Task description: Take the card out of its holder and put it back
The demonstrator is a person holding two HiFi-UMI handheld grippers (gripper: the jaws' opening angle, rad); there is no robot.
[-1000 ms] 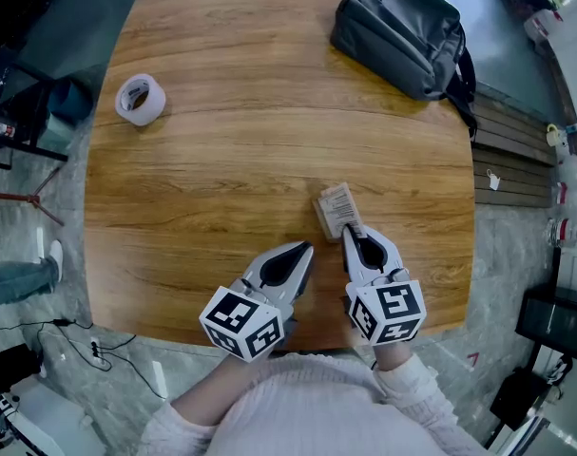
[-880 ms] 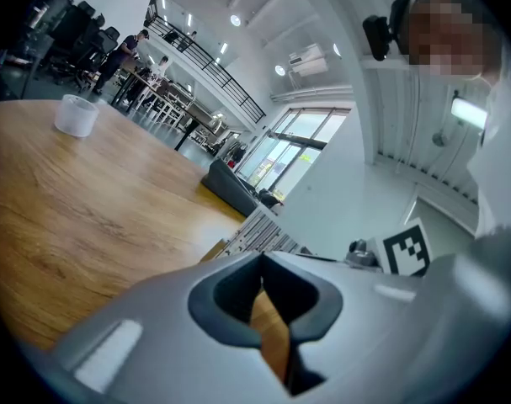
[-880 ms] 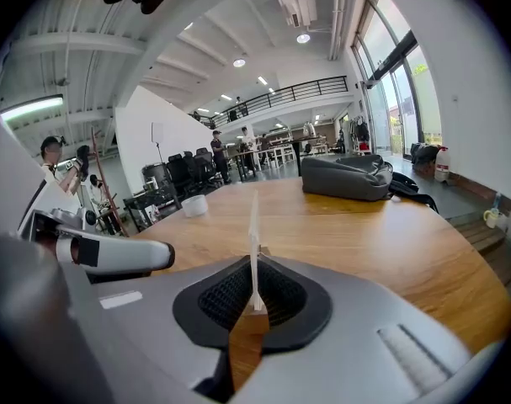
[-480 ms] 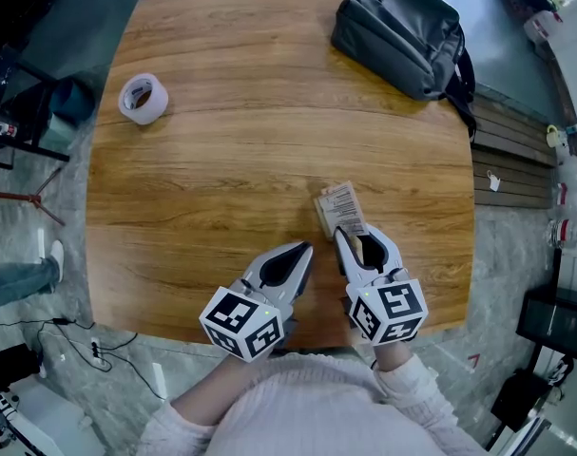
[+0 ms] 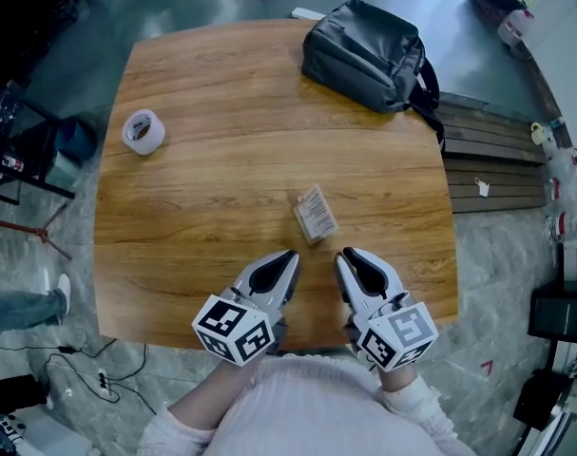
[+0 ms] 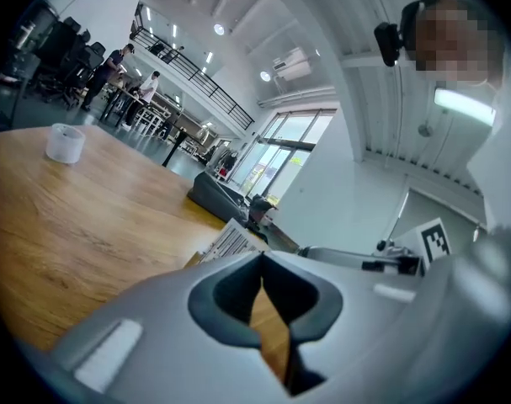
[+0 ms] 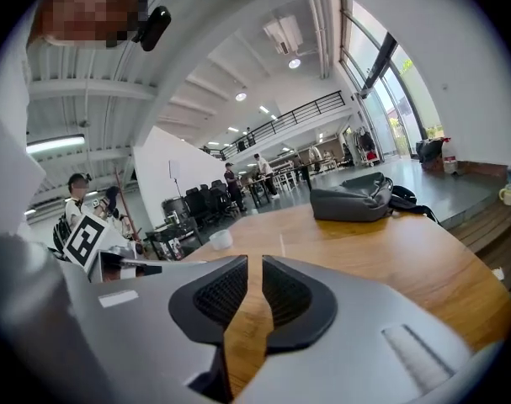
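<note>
The card in its tan holder [image 5: 315, 214], white with printed bars on top, lies flat on the wooden table [image 5: 202, 160], just ahead of both grippers. In the left gripper view its barcoded end [image 6: 230, 241] peeks over the jaws. My left gripper [image 5: 292, 255] [image 6: 261, 257] hovers near the front edge, shut, tips touching, with nothing in it. My right gripper [image 5: 342, 256] [image 7: 253, 263] sits beside it, clear of the card. Its jaws stand a narrow slit apart and are closing, with only bare wood showing between them.
A roll of white tape [image 5: 144, 131] [image 6: 66, 142] [image 7: 220, 239] lies at the table's left. A dark grey backpack [image 5: 369, 53] [image 7: 356, 202] rests on the far right corner. Wooden slats [image 5: 483, 160] lie on the floor to the right.
The right gripper, whose tips were at the card's near end, has let go and drawn back toward the front edge. The card stays on the table. The left gripper holds its place.
</note>
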